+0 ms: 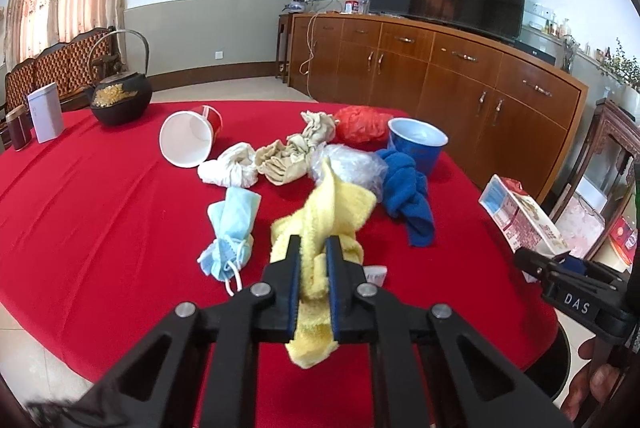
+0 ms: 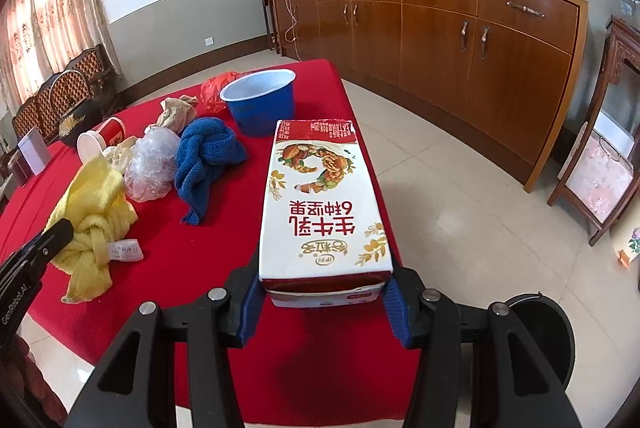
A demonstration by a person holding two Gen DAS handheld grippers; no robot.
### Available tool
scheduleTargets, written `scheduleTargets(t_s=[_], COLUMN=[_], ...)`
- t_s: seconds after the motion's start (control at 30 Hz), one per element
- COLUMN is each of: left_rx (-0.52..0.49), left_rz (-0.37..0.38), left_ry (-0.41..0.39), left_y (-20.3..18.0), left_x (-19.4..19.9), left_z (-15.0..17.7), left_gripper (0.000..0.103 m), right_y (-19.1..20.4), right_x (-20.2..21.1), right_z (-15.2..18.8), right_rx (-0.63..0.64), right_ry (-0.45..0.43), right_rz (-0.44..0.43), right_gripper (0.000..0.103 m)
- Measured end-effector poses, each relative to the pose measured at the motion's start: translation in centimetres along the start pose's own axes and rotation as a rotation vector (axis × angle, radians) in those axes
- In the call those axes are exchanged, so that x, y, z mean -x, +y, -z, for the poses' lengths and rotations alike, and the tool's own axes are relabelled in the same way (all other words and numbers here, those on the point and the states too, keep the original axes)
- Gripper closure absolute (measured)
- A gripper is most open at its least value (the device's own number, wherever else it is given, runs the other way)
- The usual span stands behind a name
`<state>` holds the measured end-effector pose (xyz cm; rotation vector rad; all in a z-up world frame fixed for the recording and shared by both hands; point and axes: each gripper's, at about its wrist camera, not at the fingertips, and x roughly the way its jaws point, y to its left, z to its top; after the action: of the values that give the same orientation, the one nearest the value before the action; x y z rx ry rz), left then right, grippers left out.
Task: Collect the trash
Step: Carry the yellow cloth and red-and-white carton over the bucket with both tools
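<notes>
Left gripper [image 1: 313,260]: jaws narrow, pads pressed on the knotted yellow terry cloth [image 1: 320,228], which bunches between them and hangs out below; the cloth sits on the red-covered counter [image 1: 100,228] at 12 o'clock of the jaws. Right gripper [image 2: 320,298]: jaws at middle width, clamped on the near end of the white-and-red printed milk carton [image 2: 324,204]; the carton extends away toward 12 o'clock, at the counter's right edge.

Outward from the left jaws: crumpled light-blue face mask [image 1: 230,232] at 10 o'clock, just beside the cloth; knotted blue towel [image 1: 408,196] at 2 o'clock; clear crumpled plastic bag [image 1: 352,166] at 12 o'clock, touching the cloth; beyond it beige and white rag bundles [image 1: 280,158], a tipped red-and-white paper cup [image 1: 188,140], an upright blue plastic cup [image 1: 416,144] and a red plastic bag [image 1: 360,124].

Step in hand, as judged: both pieces are gripped, pickup under way. The next move calls for lifting each clear of its neighbours and carrying it to a bin; no bin is identifiable in view.
</notes>
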<state>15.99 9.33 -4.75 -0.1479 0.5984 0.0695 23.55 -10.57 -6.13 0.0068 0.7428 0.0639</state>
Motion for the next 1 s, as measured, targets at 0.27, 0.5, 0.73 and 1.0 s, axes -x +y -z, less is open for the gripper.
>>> scheduleTargets(t_s=[0.27,0.5,0.73,1.0], left_rx=[-0.018,-0.027,-0.040,-0.076], left_rz=[0.014,0.028,0.050,0.110], left_ry=[-0.016,-0.041,-0.060,-0.074], left_y=[-0.4,-0.6,-1.6,-4.5], left_x=[1.5,2.7,3.5,4.7], left_z=[-0.3,-0.8,-1.2,-1.3], left_gripper=[0.091,0.092,0.092,0.092], right_y=[0.1,0.1,-0.5,-3.0], right_x=[1.9,3.0,4.1,6.1], right_z=[0.0,0.2,0.2,0.6], right_rx=[0.017,0.021,0.014,-0.021], right_ry=[-0.021,-0.032,-0.047,-0.064], right_rz=[0.005,0.007,0.014,0.051], right_gripper=[0.049,0.049,0.049,0.049])
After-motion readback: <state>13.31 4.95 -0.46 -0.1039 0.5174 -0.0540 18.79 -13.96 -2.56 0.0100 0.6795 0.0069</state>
